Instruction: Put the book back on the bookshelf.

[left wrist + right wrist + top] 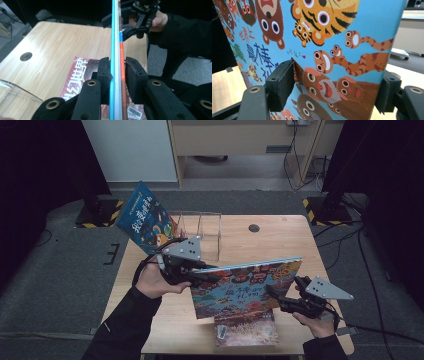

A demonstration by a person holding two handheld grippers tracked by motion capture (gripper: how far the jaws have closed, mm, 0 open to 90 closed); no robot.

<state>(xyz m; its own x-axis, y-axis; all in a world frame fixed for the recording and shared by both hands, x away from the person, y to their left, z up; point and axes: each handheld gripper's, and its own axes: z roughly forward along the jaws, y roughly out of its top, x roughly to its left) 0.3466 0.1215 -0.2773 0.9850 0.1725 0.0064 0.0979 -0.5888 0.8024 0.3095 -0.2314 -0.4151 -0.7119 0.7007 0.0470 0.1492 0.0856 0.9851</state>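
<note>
1. Overhead, a person stands a picture book (247, 287) on edge above a wooden table (280, 240), with the left gripper (192, 270) at the book's left end and the right gripper (280, 297) near its right end; holding it at both ends probably keeps the thin cover from flopping.
2. Along the left gripper's own view, the book's blue and orange edge runs straight up between the two black jaws, which are closed on it from both sides.
3. At the right gripper, the illustrated cover sits between the two pads (280, 83) and across the gap; the jaws stand wide apart, and whether either pad presses the cover cannot be told.
4. Beneath the raised book, a second book (245, 327) lies flat at the table's near edge.
5. Behind, a third book (145, 217) leans at the left end of a clear rack (200, 227), suggesting the books are being filed upright there.
</note>
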